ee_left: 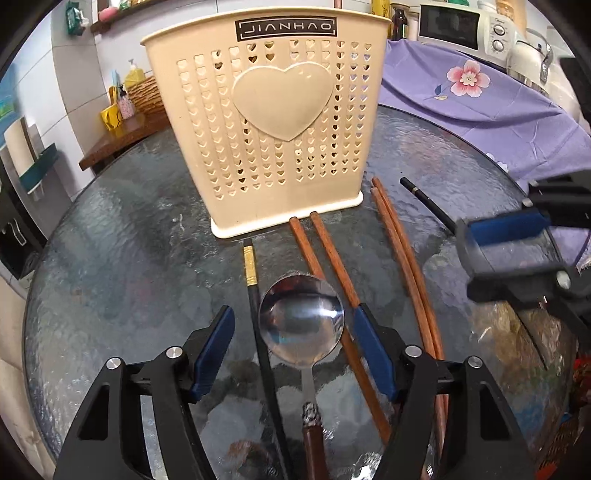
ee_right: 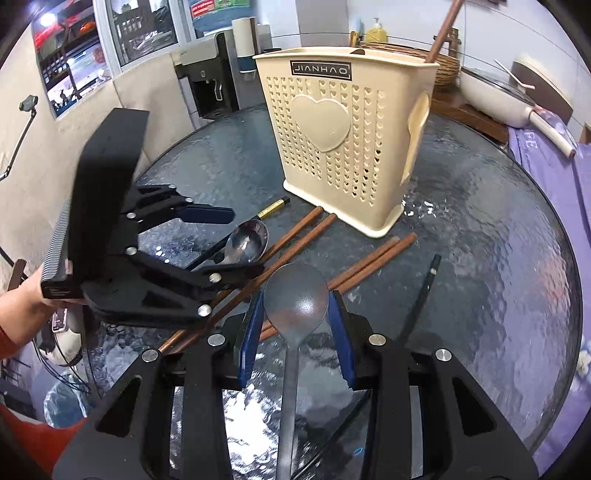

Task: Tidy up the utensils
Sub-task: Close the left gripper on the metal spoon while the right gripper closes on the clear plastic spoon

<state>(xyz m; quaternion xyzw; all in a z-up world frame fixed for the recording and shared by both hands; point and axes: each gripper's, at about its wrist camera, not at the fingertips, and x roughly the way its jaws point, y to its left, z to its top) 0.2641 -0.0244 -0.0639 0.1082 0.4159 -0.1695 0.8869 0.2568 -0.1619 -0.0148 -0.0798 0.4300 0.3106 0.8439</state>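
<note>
A cream perforated utensil holder (ee_left: 266,129) (ee_right: 332,147) stands on the round glass table (ee_left: 110,240), with one brown stick (ee_right: 441,33) leaning in it. My left gripper (ee_left: 295,310) (ee_right: 247,240) is open, its blue pads either side of a metal spoon (ee_left: 301,321) lying on the glass, not pressing it. My right gripper (ee_right: 295,295) is shut on the bowl of a dark grey spoon (ee_right: 295,291), its handle running back between the fingers. Two pairs of brown chopsticks (ee_left: 321,251) (ee_left: 399,240), a gold-banded black chopstick (ee_left: 251,269) and another black chopstick (ee_right: 424,291) lie loose in front of the holder.
A purple flowered cloth (ee_left: 480,103) covers the surface beyond the table's right edge, with a microwave (ee_left: 454,26) behind it. A white pan (ee_right: 509,96) and wicker basket (ee_right: 447,66) sit on a wooden counter behind the holder. A person's hand (ee_right: 22,299) holds the left gripper.
</note>
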